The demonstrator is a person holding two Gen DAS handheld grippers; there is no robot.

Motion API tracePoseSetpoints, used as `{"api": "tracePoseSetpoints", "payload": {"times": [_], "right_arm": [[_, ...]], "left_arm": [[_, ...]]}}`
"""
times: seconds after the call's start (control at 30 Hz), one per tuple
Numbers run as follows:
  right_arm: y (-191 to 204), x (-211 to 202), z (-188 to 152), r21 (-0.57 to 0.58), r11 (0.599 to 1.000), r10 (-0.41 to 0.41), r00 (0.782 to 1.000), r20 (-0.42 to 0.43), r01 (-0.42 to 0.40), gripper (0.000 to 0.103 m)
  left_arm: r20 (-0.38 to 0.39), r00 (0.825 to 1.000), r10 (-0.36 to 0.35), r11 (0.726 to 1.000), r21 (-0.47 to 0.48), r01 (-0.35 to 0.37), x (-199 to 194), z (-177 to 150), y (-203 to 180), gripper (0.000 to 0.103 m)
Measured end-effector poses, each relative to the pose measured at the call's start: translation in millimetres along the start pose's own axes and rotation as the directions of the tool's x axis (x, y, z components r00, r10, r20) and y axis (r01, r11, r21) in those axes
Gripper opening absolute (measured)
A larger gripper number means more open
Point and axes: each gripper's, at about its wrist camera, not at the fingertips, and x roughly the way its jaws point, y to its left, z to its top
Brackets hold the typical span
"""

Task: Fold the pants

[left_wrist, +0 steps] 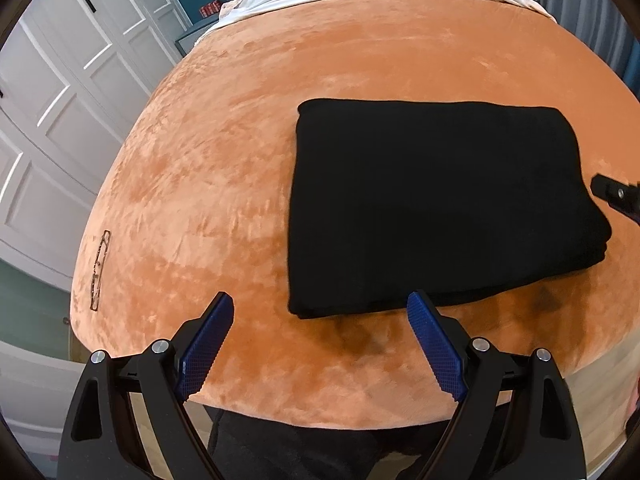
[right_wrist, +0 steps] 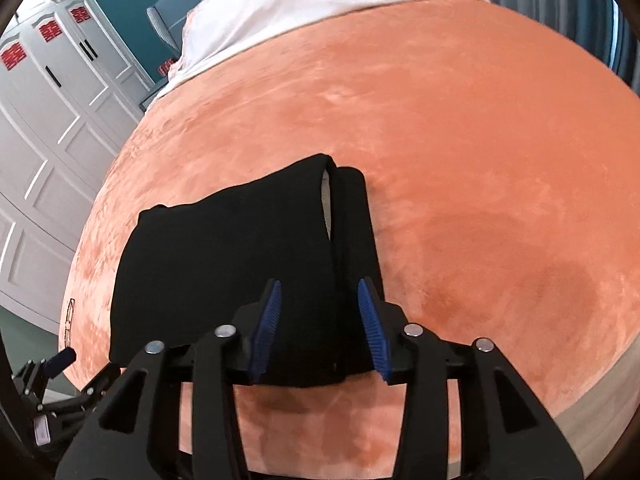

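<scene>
Black pants (left_wrist: 436, 208) lie folded into a compact rectangle on the orange plush blanket (left_wrist: 224, 152) of the bed, toward its near edge and a bit right of centre in the left wrist view. Left gripper (left_wrist: 320, 312) sits over the near edge w/ blue pads spread wide, holding nothing, its right pad just beside the pants' near-left corner. Right gripper (right_wrist: 320, 292) hovers low over the bundle's near-right end, fingers partly apart w/ black cloth showing btwn them; not clamped as far as I can tell. Fabric looks soft, light, floppy knit, likely to sag or unfold if lifted by one corner, so best pinched thru all layers at the folded edge. Red paper cutouts (right_wrist: 14, 58) on white wardrobe doors (right_wrist: 60, 92) look like double-happiness characters; small blanket label (left_wrist: 100, 272) near the left edge is unreadable.
</scene>
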Motion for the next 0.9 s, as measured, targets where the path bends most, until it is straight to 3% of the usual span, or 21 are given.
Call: {"api": "tracePoseSetpoints", "payload": {"times": [0.2, 0.23, 0.3, 0.43, 0.5, 0.53, 0.57, 0.63, 0.73, 0.83, 0.9], "right_arm": [[5.8, 38.2, 0.3, -0.025, 1.000, 0.001, 0.996, -0.084, -0.003, 0.045], [11.6, 40.3, -0.3, -0.061, 0.998, -0.019, 0.997, -0.077, 0.014, 0.044], [20.1, 32.6, 3.4, -0.107, 0.994, -0.032, 0.998, -0.052, 0.027, 0.023], [23.5, -11.7, 20.1, -0.116, 0.993, 0.014, 0.997, 0.081, -0.005, 0.020], [18.2, 6.0, 20.3, -0.136, 0.990, -0.031, 0.999, 0.038, 0.036, 0.020], [14.2, 34.8, 15.0, -0.171, 0.983, -0.085, 0.994, -0.071, 0.072, 0.021], [11.6, 44.2, 10.7, -0.173, 0.981, -0.101, 0.990, -0.100, 0.082, 0.022], [14.7, 25.8, 10.2, -0.134, 0.989, -0.070, 0.997, -0.044, 0.064, 0.023], [29.7, -14.2, 12.6, -0.111, 0.992, -0.048, 0.993, 0.106, 0.059, 0.024], [58.0, -18.9, 16.4, -0.194, 0.981, -0.003, 0.995, 0.104, 0.023, 0.024], [75.2, -2.9, 15.1, -0.289, 0.956, -0.030, 0.997, 0.077, 0.052, 0.023]], "left_arm": [[-0.016, 1.000, 0.001, 1.000, -0.016, -0.002, 9.0, -0.8, 8.8, 0.086], [-0.020, 1.000, 0.000, 1.000, -0.018, 0.000, 10.8, -0.4, 10.5, 0.086], [-0.026, 1.000, -0.003, 1.000, -0.018, 0.002, 13.2, 0.5, 11.1, 0.086], [-0.025, 1.000, -0.006, 1.000, -0.019, 0.006, 15.7, 2.4, 11.7, 0.086], [-0.031, 0.999, -0.012, 1.000, -0.029, 0.011, 19.6, 3.3, 12.6, 0.086], [-0.037, 0.999, -0.014, 0.999, -0.033, 0.012, 21.5, 3.7, 12.3, 0.086], [-0.047, 0.999, -0.019, 0.999, -0.037, 0.017, 23.8, 4.1, 12.1, 0.086], [-0.049, 0.998, -0.026, 0.999, -0.035, 0.024, 24.6, 4.4, 11.6, 0.086], [-0.037, 0.999, -0.013, 1.000, -0.019, 0.013, 22.6, 3.7, 11.3, 0.086], [-0.043, 0.999, -0.018, 1.000, -0.019, 0.017, 23.4, 3.2, 11.5, 0.086], [-0.046, 0.999, -0.016, 1.000, -0.019, 0.015, 23.9, 3.2, 10.6, 0.086]]}}
